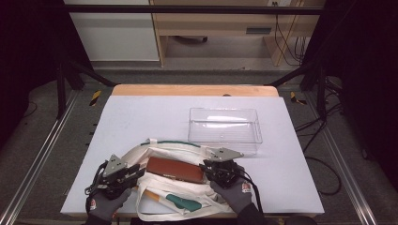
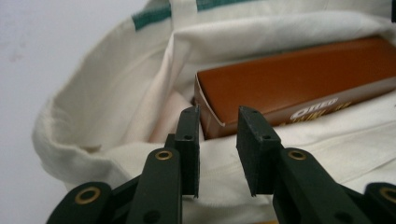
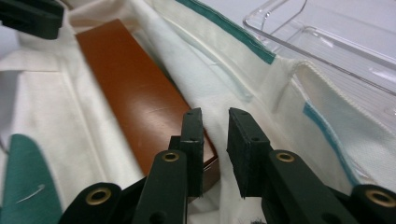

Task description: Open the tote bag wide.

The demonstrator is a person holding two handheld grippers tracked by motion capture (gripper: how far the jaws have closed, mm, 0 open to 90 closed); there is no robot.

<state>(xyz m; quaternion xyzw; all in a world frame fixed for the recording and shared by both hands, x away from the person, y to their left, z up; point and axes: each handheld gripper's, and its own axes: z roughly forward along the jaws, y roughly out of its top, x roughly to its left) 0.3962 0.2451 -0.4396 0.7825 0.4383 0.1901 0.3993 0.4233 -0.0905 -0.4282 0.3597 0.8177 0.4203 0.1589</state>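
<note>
the brown box (image 1: 174,170) lies in the mouth of the cream tote bag (image 1: 176,199), between the two claws. seen from above, the left gripper (image 1: 136,172) points at the box's left end and the right gripper (image 1: 206,168) at its right end. in the left gripper view the box (image 2: 299,84) sits just past the jaw tips; the jaws stand slightly apart over bag cloth (image 2: 116,121), holding nothing. in the right gripper view the box (image 3: 135,98) lies just ahead-left of the right gripper's jaws, parted and empty, with the clear tray (image 3: 336,32) beyond.
</note>
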